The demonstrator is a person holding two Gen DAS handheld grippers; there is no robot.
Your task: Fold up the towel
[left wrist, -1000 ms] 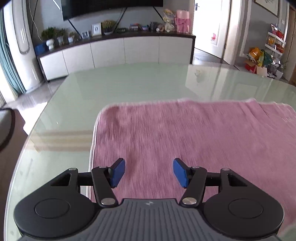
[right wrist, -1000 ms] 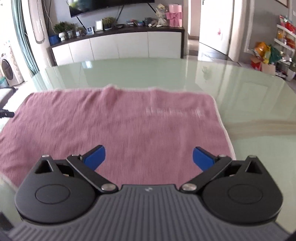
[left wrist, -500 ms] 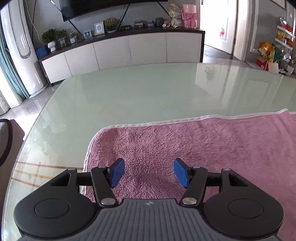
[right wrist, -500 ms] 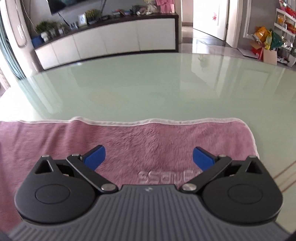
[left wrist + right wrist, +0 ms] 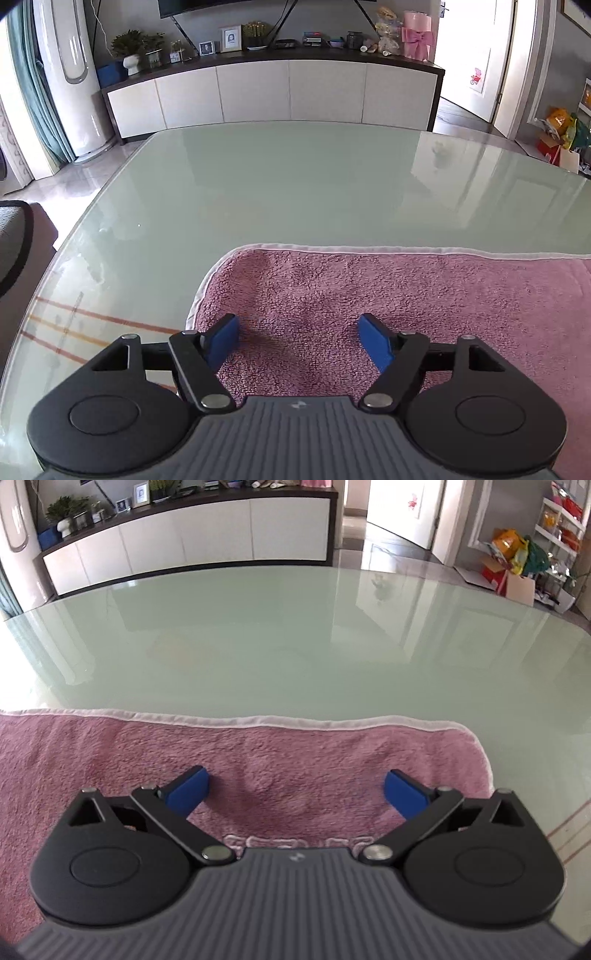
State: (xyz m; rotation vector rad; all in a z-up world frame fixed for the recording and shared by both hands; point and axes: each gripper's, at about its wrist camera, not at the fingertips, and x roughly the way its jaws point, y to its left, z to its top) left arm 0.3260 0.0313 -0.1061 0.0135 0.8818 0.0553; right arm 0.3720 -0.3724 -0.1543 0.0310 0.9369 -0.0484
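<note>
From the left wrist, the left gripper [image 5: 298, 341] spreads its blue pads wide above the fluffy pink white-hemmed towel [image 5: 406, 295], lying flat on the pale green glass table [image 5: 277, 184].

From the right wrist, the right gripper [image 5: 295, 792] gapes wide (wider, even) over the towel's [image 5: 295, 746] far right corner.

A pale green glass table [image 5: 295, 192] [image 5: 295, 646] carries a pink towel [image 5: 406, 295] [image 5: 258, 753] lying flat, white-edged.

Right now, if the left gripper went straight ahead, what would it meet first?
Probably the towel: the open left gripper sits low over it. Past its far hem, only bare table shows.
</note>
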